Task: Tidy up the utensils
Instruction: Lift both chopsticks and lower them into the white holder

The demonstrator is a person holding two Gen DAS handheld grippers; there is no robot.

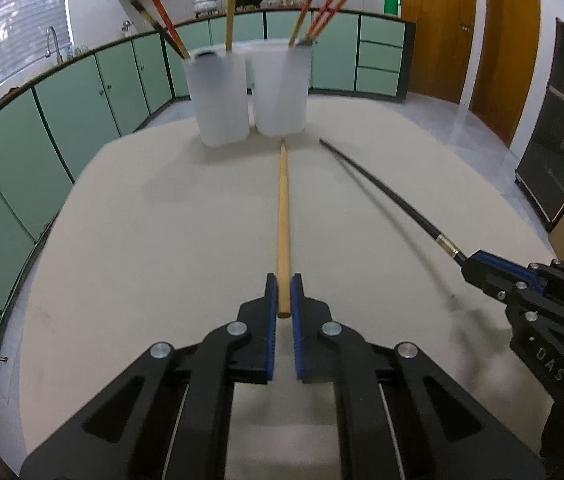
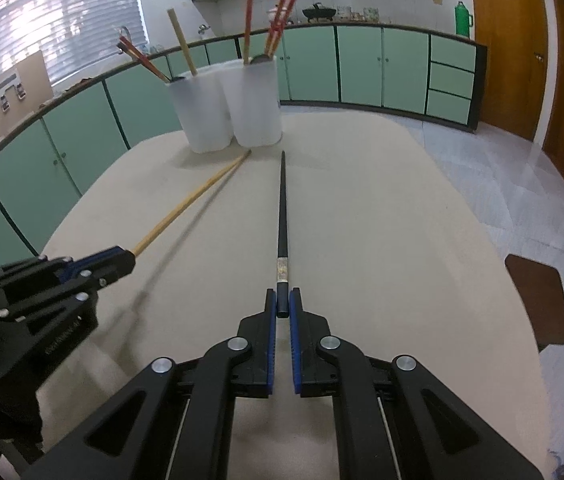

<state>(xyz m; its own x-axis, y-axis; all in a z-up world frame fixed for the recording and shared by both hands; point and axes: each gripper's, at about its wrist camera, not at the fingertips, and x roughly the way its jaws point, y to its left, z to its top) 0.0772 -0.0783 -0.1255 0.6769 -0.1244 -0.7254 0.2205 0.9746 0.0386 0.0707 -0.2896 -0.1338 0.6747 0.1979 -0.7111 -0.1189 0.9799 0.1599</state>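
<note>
My left gripper (image 1: 283, 292) is shut on the near end of a light wooden chopstick (image 1: 282, 216) that points at two white translucent cups. My right gripper (image 2: 282, 304) is shut on the near end of a black chopstick (image 2: 282, 208) with a metallic band. The left cup (image 1: 217, 96) holds a wooden, a red and a dark chopstick. The right cup (image 1: 279, 88) holds several red chopsticks. Both held sticks appear just above the beige table (image 1: 161, 240). The right gripper also shows in the left wrist view (image 1: 470, 266), and the left gripper in the right wrist view (image 2: 127, 258).
Green cabinets (image 1: 81, 112) run behind the table along the left and back. A wooden door (image 1: 438, 28) and a dark cabinet (image 1: 562, 128) stand to the right. A brown stool seat (image 2: 538, 304) sits by the table's right edge.
</note>
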